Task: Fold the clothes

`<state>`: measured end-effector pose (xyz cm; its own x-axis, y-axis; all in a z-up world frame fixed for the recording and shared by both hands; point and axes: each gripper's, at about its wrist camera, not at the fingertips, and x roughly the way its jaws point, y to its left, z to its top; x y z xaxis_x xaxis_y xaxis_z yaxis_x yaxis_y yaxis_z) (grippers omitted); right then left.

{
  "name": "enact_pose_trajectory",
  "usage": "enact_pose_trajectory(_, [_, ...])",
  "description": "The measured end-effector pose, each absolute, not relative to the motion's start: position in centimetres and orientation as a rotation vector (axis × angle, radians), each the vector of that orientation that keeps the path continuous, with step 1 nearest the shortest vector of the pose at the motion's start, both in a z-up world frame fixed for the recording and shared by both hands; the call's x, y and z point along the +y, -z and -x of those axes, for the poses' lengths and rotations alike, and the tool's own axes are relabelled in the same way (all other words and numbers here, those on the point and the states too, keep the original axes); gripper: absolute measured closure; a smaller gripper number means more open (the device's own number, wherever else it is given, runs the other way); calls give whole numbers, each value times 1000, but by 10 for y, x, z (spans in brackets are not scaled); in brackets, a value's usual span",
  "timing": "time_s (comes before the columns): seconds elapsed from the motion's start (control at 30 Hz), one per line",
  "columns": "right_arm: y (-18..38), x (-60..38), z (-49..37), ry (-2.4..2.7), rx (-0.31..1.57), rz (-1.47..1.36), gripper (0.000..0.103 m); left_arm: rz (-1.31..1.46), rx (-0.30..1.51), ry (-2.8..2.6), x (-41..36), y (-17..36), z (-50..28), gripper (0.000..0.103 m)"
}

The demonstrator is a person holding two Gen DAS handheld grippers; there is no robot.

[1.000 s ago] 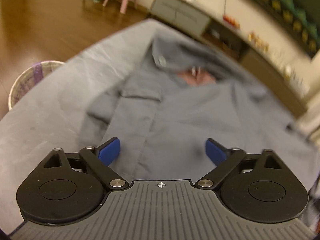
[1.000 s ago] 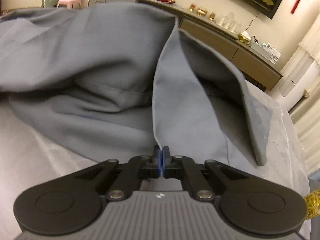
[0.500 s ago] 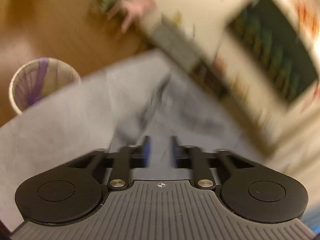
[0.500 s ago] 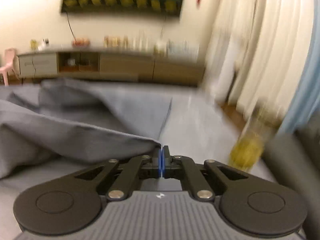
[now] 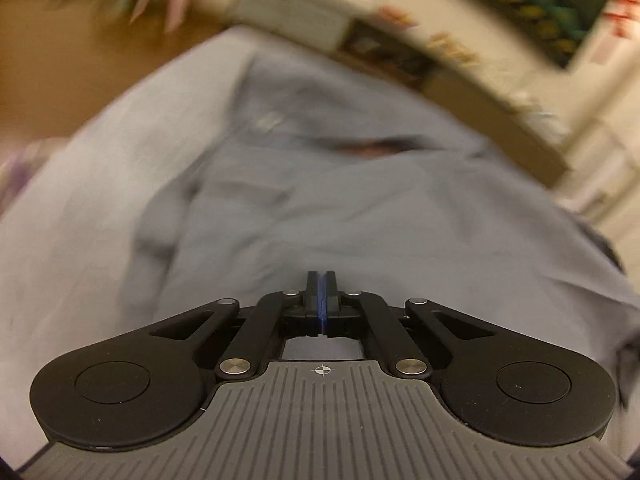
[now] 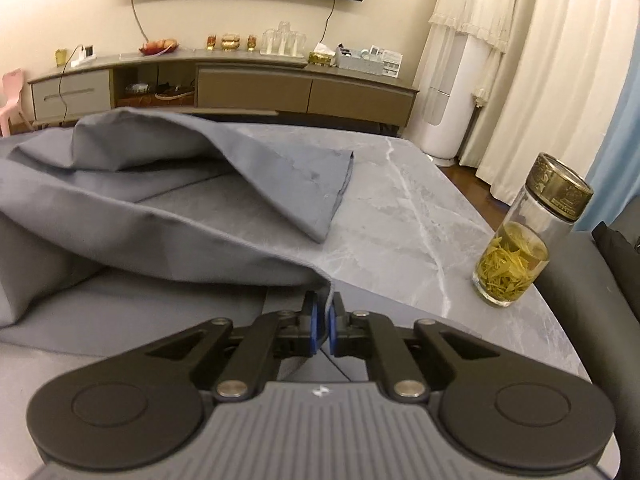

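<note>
Nearest, the left gripper has just been closing; its blue pads now meet with nothing visible between them, poised over the grey cotton shirt spread across the grey marble-patterned table. That view is blurred, so whether the tips touch the cloth I cannot tell. Beside it, the right gripper pinches a hem edge of the same shirt between its blue pads, which stand slightly apart around the fabric. Beyond them a sleeve end lies folded onto the tabletop. Off to the right, near the table's edge, stands a glass tea bottle with a bronze lid. Farther back, a long low beige sideboard runs along the wall.
</note>
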<state>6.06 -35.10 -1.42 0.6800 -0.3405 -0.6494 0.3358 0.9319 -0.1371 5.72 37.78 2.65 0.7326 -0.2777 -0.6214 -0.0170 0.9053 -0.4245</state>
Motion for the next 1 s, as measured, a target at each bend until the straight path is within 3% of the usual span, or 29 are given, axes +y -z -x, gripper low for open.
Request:
enact_pose_trajectory(0.1, [10,-363,-52,408,689,-71,99,532,528,218,401,-58,-14,103])
enact_pose_trajectory(0.2, [14,-366,-51,410,703,-83,95,552,606,68,432,-42,-7,103])
enact_pose_trajectory(0.23, [17,-363,-54,400,727,-69,95,566,668,41,439,-32,-12,77])
enact_pose_trajectory(0.3, [18,-354,-61,375,781,-54,91,593,743,2,449,-16,-20,46])
enact_pose_trajectory(0.37, [9,-347,-68,344,783,-89,85,632,773,-4,456,2,-24,38])
enact_pose_trajectory(0.47, [7,-332,-79,327,731,-121,71,656,842,-19,459,21,-38,42])
enact_pose_trajectory(0.67, [23,-313,-93,296,745,56,72,626,901,77,437,28,-55,43])
enact_pose_trajectory(0.7, [24,-313,-94,292,748,72,72,634,902,74,437,29,-58,47])
enact_pose_trajectory(0.77, [26,-312,-93,280,757,107,72,673,900,95,432,30,-67,69])
enact_pose_trajectory(0.8, [27,-311,-93,272,760,124,72,684,902,107,428,30,-71,100])
enact_pose_trajectory(0.83, [27,-311,-93,267,763,132,75,655,898,112,420,27,-74,103])
enact_pose_trajectory(0.87, [28,-312,-93,262,770,131,95,603,887,113,411,21,-76,103])
enact_pose_trajectory(0.9, [28,-314,-93,260,778,122,101,577,837,136,404,10,-77,103])
enact_pose_trajectory(1.0, [10,-323,-86,300,654,88,102,620,475,268,403,-52,-55,103])
